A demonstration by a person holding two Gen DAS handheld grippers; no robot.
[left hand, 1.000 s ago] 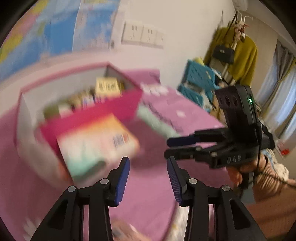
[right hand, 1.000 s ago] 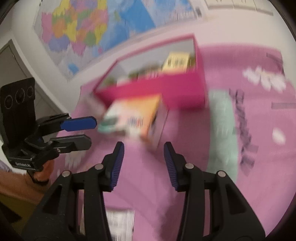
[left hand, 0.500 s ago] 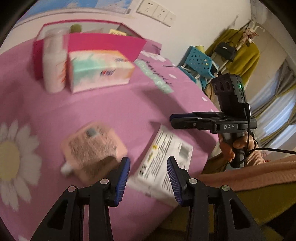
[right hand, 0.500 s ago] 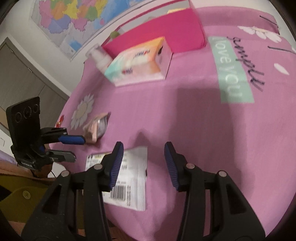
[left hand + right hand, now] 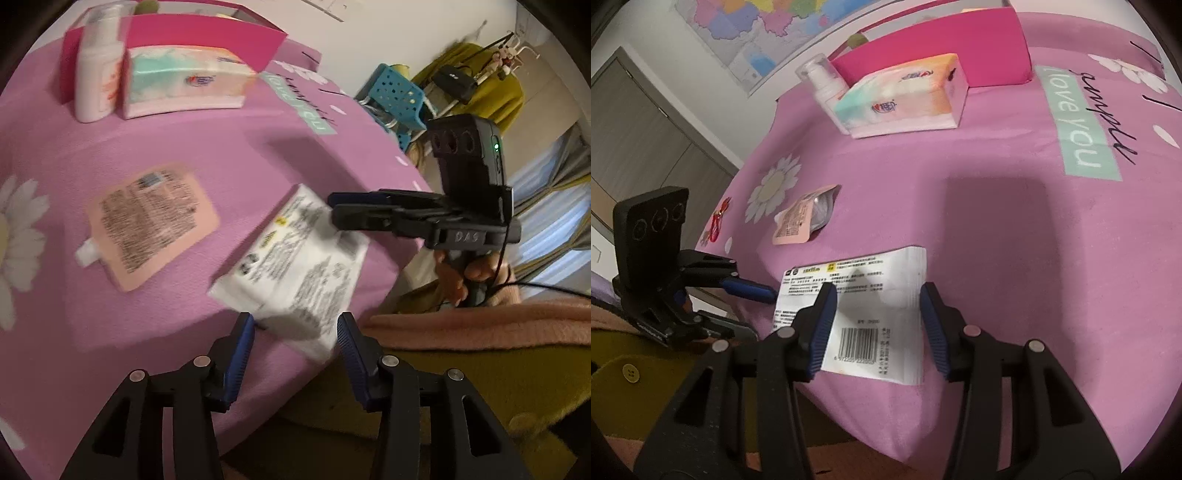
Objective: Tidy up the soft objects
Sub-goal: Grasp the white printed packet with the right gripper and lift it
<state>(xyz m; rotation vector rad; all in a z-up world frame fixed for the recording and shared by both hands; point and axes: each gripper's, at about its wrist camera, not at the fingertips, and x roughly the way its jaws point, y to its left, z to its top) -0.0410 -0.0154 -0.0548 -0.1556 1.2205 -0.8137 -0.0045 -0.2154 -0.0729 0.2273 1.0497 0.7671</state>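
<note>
White flat crinkly packet (image 5: 871, 314), pink cloth (image 5: 997, 229).

A pink cloth (image 5: 1015, 229) is printed with white daisies and a mint band of white lettering. A white packet (image 5: 871, 295) is covered in black print and a barcode. A peach pouch (image 5: 151, 221), a magenta box (image 5: 945, 48) and blue-padded black grippers are seen.
</note>
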